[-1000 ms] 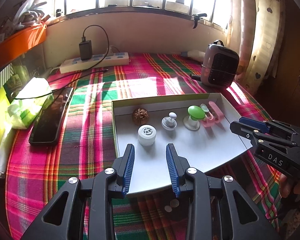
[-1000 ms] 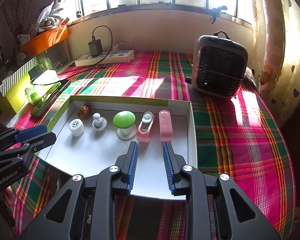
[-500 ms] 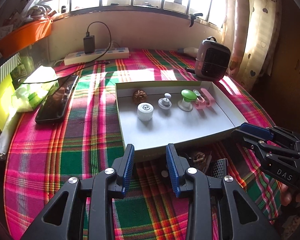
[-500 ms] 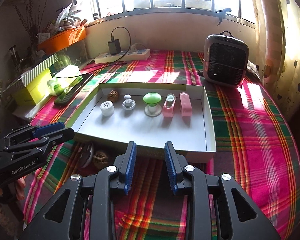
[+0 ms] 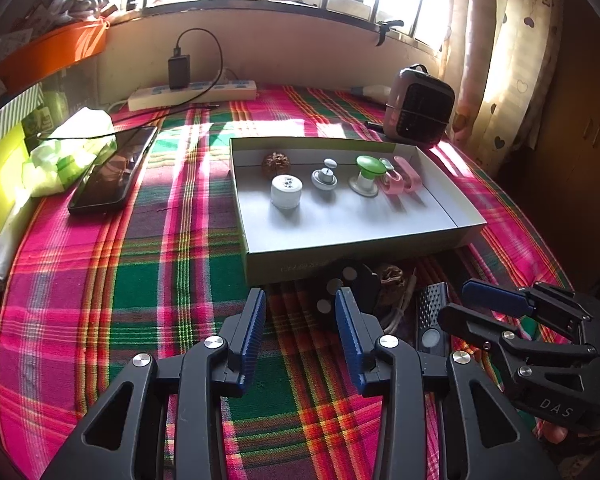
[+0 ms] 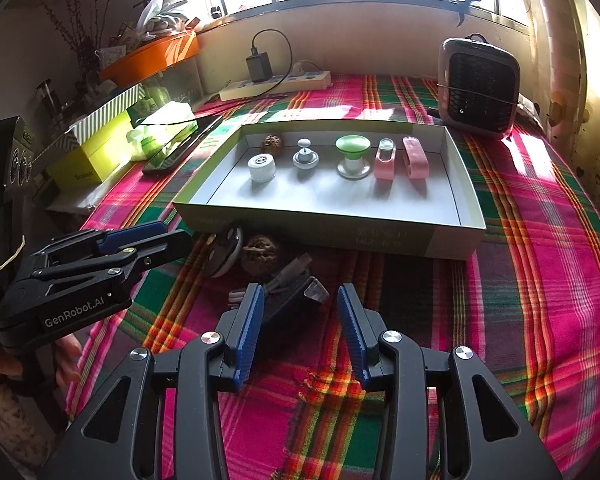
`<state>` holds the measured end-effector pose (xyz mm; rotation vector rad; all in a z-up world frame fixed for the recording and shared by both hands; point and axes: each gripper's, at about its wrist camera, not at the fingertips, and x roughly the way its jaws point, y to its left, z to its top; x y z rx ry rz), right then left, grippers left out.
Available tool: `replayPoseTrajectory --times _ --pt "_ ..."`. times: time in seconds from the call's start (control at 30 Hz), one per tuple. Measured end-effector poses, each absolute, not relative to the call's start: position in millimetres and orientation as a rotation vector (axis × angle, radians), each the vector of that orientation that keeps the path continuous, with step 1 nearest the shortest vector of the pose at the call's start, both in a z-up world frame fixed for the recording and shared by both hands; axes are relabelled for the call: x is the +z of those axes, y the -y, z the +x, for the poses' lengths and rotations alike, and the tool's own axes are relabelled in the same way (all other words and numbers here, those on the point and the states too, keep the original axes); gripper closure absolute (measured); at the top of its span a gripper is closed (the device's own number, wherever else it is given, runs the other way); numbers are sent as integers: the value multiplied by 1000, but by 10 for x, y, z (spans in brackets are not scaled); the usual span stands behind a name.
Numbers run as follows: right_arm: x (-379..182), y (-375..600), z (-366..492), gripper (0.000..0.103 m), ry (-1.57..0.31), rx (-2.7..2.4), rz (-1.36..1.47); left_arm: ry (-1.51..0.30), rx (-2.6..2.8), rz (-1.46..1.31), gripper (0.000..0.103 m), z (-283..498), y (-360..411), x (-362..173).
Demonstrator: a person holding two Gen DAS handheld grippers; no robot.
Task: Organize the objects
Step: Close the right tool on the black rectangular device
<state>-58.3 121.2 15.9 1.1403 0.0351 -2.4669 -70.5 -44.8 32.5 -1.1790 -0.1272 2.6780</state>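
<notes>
Both grippers hang low over the plaid tablecloth (image 6: 540,280), just short of the shallow white tray (image 6: 466,200), and neither holds anything. The left gripper (image 5: 300,320) has its blue-padded jaws set wide apart with only cloth between them; the right gripper (image 6: 300,312) is likewise spread wide, its fingers straddling a dark flat gadget (image 6: 288,300) and a coiled grey cable (image 6: 288,272). Inside the tray a neat row stands along the far side: a walnut (image 6: 271,143), a white round cap (image 6: 262,166), a small grey knob (image 6: 305,156), a green mushroom-shaped piece (image 6: 353,154) and two pink clips (image 6: 400,158) side by side. Loose on the cloth, right against the tray's near wall, lie a second walnut (image 6: 261,256) and a round white-and-dark disc (image 6: 224,254), close together and in shadow. A black smartphone (image 5: 112,172) rests to the left of the tray beside a crumpled green-and-white packet (image 5: 68,152), a white power strip (image 5: 192,94) with a charger plugged in sits by the wall, and a small heater (image 6: 478,82) stands at the far right corner.
</notes>
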Motion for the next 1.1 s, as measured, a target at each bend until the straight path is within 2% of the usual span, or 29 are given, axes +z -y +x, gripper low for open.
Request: replayPoseTrajectory --times 0.1,0.73,0.87,1.1 --pt "127 -1150 -557 57 -46 -2451 1148 126 2674 -1184 68 -692 457 312" --pt "23 -1084 -569 57 -93 -2503 1193 149 2595 -1202 68 -715 440 238" --pt "34 -1084 -547 67 -110 -2506 1185 124 2579 -1212 68 -724 388 230" --pt "38 -1151 -542 72 -104 -2510 1175 106 2569 -1217 67 -737 342 225"
